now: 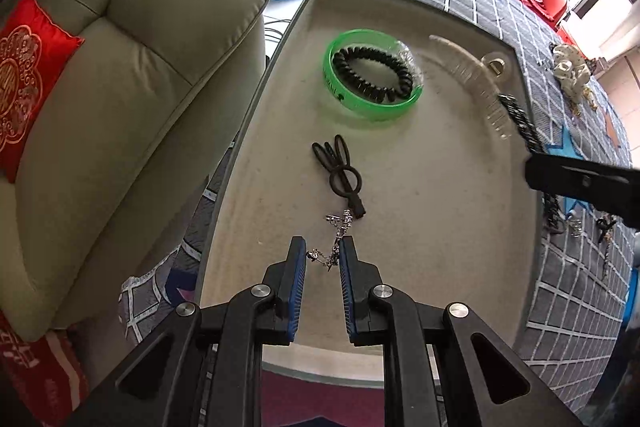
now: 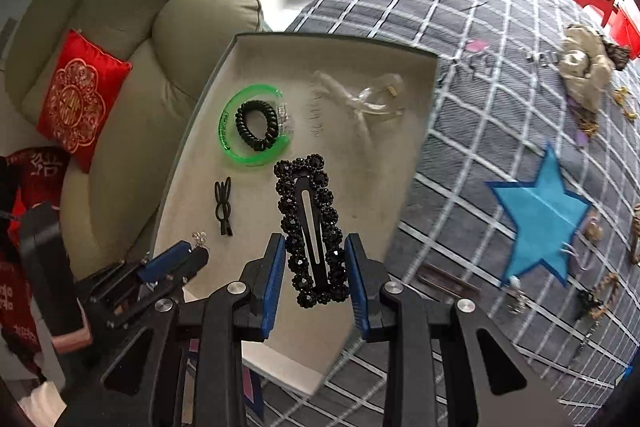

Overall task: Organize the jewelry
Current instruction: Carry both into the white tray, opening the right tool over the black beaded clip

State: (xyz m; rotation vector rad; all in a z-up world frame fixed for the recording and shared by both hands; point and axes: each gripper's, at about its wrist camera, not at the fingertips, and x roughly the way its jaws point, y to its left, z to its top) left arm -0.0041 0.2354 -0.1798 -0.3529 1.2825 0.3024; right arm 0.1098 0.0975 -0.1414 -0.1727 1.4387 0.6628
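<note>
From my left wrist, my left gripper (image 1: 323, 251) pinches a silver chain (image 1: 335, 239) just above the beige tray (image 1: 440, 227), near its close edge. From my right wrist, my right gripper (image 2: 315, 245) clamps the black beaded hair clip (image 2: 314, 227), long axis pointing ahead, over the tray's right side.

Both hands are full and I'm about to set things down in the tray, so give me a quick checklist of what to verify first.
1. Right gripper grips the black beaded hair clip: ok.
2. Left gripper pinches the silver chain: ok.
3. Chain clear of the black hair tie: cannot tell, they lie close.
4. Bare floor of the tray for the clip: ok.
5. Green bangle and clear claw clip out of the way: ok.
</note>
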